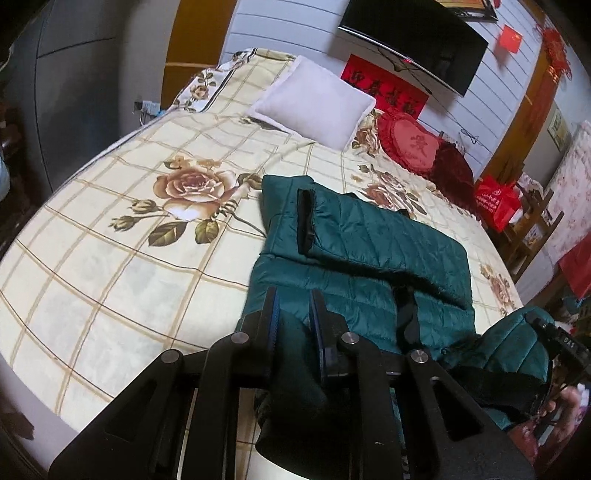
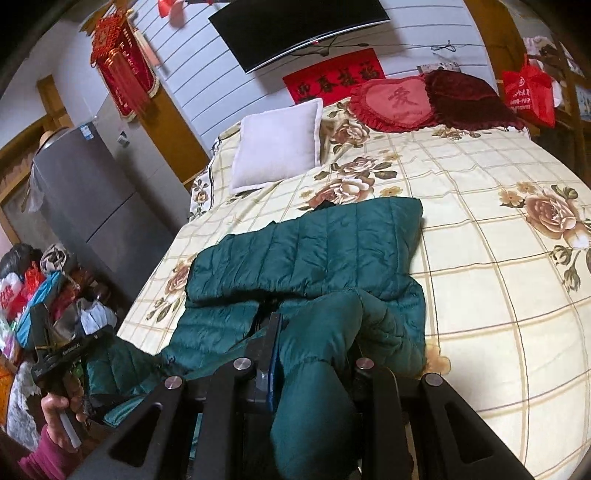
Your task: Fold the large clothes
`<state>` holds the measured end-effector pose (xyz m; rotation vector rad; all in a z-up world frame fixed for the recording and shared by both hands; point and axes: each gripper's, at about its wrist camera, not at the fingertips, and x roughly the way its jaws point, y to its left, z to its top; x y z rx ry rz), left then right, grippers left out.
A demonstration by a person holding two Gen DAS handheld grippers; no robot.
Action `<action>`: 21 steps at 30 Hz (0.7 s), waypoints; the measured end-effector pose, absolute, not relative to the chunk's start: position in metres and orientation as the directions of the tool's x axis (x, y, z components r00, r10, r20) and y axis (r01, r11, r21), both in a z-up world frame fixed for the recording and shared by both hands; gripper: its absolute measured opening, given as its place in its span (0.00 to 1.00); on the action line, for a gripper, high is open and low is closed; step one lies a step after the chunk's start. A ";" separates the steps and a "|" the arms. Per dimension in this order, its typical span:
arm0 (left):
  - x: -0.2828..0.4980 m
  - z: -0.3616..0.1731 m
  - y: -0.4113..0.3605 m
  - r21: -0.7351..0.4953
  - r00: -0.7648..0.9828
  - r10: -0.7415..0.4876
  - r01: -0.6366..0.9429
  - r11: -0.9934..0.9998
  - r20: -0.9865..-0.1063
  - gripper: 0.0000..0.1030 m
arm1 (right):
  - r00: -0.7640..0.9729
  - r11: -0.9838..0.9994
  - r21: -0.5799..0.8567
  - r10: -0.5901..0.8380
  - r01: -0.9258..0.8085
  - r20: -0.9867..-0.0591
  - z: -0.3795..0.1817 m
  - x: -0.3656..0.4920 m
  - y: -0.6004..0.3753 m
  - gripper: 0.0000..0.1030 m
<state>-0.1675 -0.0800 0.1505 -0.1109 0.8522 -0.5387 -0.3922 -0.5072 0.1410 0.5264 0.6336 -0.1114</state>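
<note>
Teal quilted jacket (image 1: 369,258) lies on the floral bedsheet (image 1: 110,258), one sleeve folded across its body. My left gripper (image 1: 293,306) pinches its near hem; my right gripper (image 2: 314,332) clamps a bunched fold, white pillow (image 2: 277,144) beyond.

Location: a bedroom in a private home. Evidence: a bed (image 2: 480,295) with a floral checked sheet fills both views. At its head edge lie a white pillow (image 2: 277,144), a red heart cushion (image 2: 395,103) and a dark red cushion (image 2: 469,99). A television (image 2: 295,29) hangs on the panelled wall above a red banner (image 2: 332,79) with Chinese characters. A red knot ornament (image 2: 125,70) hangs to the left. A grey fridge (image 2: 92,199) stands beside the bed's left edge, near heaped household goods (image 2: 44,280).
</note>
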 end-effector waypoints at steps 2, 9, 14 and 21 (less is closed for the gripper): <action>-0.166 0.150 -0.080 -0.305 0.534 -0.492 0.402 0.863 -0.688 0.15 | 0.803 0.866 0.429 0.055 0.258 -0.593 0.141 -0.388 -0.508 0.19; -0.156 0.140 -0.072 -0.371 0.458 -0.511 0.364 0.854 -0.728 0.15 | 0.795 0.859 0.431 0.047 0.277 -0.604 0.139 -0.374 -0.514 0.19; -0.148 0.129 -0.054 -0.516 0.346 -0.590 0.289 0.807 -0.729 0.15 | 0.792 0.859 0.431 0.049 0.278 -0.608 0.138 -0.369 -0.515 0.19; -0.163 0.098 -0.020 -0.615 0.217 -0.637 0.169 0.770 -0.739 0.62 | 0.792 0.858 0.436 0.058 0.272 -0.608 0.138 -0.368 -0.514 0.19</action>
